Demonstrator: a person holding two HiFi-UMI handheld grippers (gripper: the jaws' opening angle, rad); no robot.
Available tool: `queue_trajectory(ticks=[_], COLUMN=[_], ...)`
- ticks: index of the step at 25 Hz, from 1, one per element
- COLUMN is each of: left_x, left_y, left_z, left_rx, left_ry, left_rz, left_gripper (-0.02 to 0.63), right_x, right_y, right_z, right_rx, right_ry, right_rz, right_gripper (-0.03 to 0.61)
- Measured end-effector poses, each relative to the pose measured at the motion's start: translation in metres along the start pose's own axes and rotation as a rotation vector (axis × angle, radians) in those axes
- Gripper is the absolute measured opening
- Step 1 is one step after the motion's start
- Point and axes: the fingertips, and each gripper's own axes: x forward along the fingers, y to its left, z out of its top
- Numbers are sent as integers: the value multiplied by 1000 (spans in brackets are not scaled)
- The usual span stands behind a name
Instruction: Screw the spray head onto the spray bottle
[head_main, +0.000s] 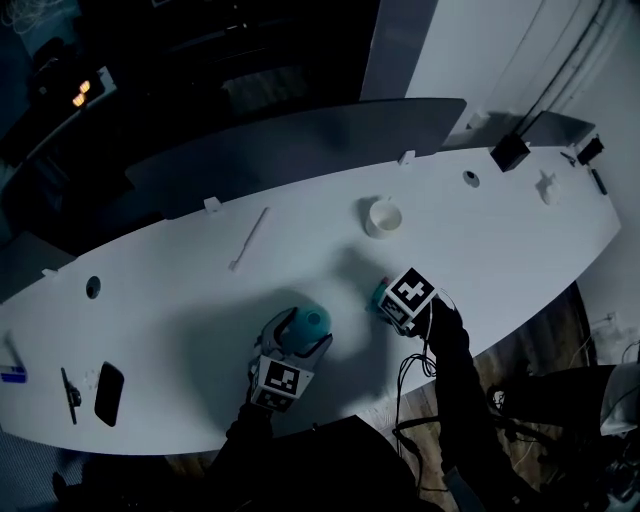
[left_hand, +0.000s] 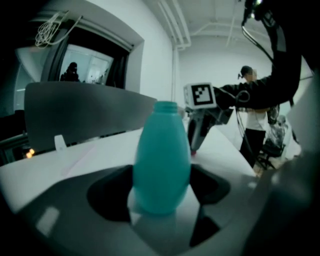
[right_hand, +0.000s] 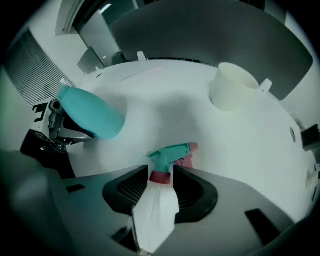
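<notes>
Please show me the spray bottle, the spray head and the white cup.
spray bottle (left_hand: 161, 165): left gripper view, middle of its teal body.
spray head (right_hand: 167, 154): right gripper view, teal body above the red collar.
white cup (right_hand: 230, 95): right gripper view, its outer wall.

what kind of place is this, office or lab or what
Most likely an office or meeting room. There is a long white table with a round cable hole, a grey divider screen along its far edge, and a phone lying near one end.
</notes>
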Motion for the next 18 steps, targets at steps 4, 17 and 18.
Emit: queue_trajectory(ticks=[4,17,18], left_x=[1,0,0], left_y=[1,1,1], left_z=[-3,1,1], left_rx=[-14,1,4], left_ry=[6,-6,-6], left_rz=[10,16,17], left_gripper=[360,360,360], right_x=[17,-92,-114], right_y=[-4,43,51], right_z=[-13,85,97], right_rx=[42,75,65], right_ry=[91,-611,-711], right_rz=[34,254,280], right_gripper=[146,140,140])
